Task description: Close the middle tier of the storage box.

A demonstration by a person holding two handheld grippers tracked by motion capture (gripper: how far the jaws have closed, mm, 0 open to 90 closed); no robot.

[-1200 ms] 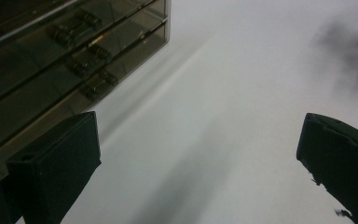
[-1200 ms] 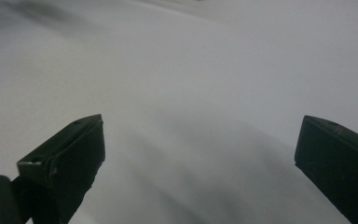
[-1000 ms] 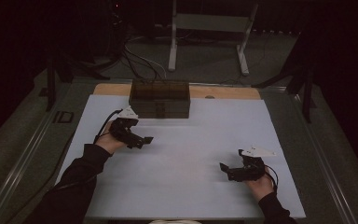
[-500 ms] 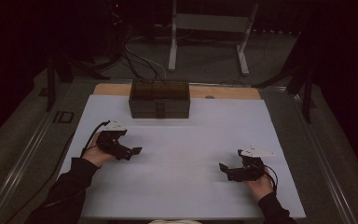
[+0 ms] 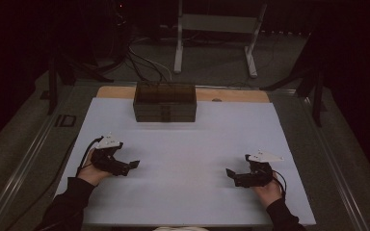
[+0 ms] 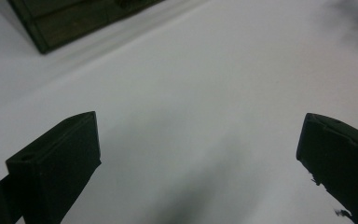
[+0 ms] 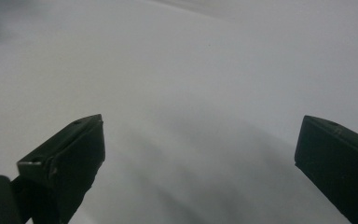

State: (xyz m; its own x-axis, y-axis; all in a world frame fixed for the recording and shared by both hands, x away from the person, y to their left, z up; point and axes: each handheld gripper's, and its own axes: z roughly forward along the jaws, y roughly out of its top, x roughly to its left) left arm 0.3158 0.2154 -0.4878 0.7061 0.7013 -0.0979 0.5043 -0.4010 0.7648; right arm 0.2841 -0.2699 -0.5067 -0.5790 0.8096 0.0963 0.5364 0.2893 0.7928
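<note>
One dark box [image 5: 164, 102] sits at the far middle of the white worktop [image 5: 188, 202]; its contents cannot be made out in the dim light. Its corner shows at the top left of the left gripper view [image 6: 70, 23]. The left gripper [image 5: 127, 167] rests low at the near left, held in the left hand [image 5: 92, 168], fingers [image 6: 56, 163] spread wide with nothing between them. The right gripper [image 5: 232, 174] sits at the near right, pointing inward, fingers [image 7: 63, 163] likewise wide apart over bare worktop.
</note>
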